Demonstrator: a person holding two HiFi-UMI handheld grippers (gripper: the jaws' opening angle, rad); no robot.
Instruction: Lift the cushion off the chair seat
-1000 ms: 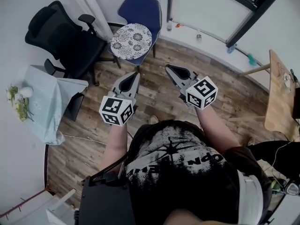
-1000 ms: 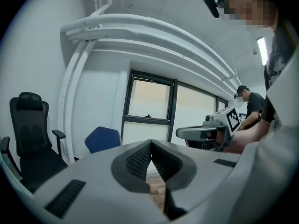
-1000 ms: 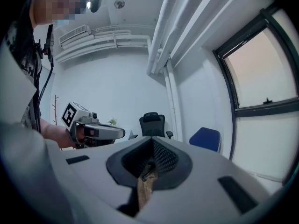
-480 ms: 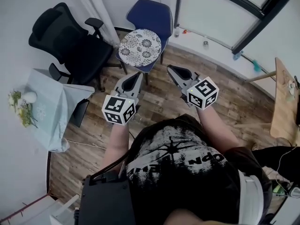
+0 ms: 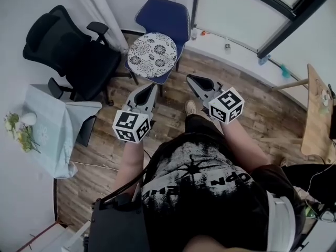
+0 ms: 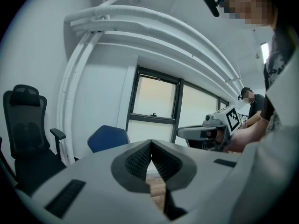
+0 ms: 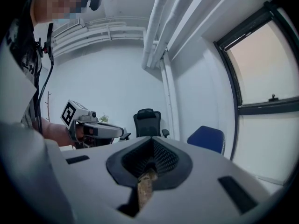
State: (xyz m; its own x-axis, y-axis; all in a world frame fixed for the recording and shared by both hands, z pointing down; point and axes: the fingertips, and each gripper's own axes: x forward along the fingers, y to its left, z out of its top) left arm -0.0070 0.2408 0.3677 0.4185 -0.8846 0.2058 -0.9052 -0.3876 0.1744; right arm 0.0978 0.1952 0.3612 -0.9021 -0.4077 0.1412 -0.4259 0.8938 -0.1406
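A round cushion [image 5: 152, 48] with a black-and-white flower pattern lies on the seat of a blue chair [image 5: 164, 16] by the wall. My left gripper [image 5: 150, 87] is shut and empty, its tips just short of the seat's front edge. Right of the seat, my right gripper [image 5: 191, 79] is also shut and empty, pointing toward the window wall. In the left gripper view the pads [image 6: 140, 158] meet, and the blue chair [image 6: 108, 138] shows beyond them. In the right gripper view the right gripper [image 7: 152, 142] is shut too. The gripper bodies hide the cushion in both gripper views.
A black office chair [image 5: 68, 46] stands left of the blue chair. A small table with a pale cloth [image 5: 52, 122] and flowers [image 5: 18, 126] is at the left. A wooden desk [image 5: 315, 109] is at the right. A window sill [image 5: 236, 49] runs behind. The person's foot [image 5: 190, 107] is on the wooden floor.
Both grippers have come a little closer to the blue chair as the person stepped forward. A foot has come into view below the right gripper. Both jaws stayed shut.
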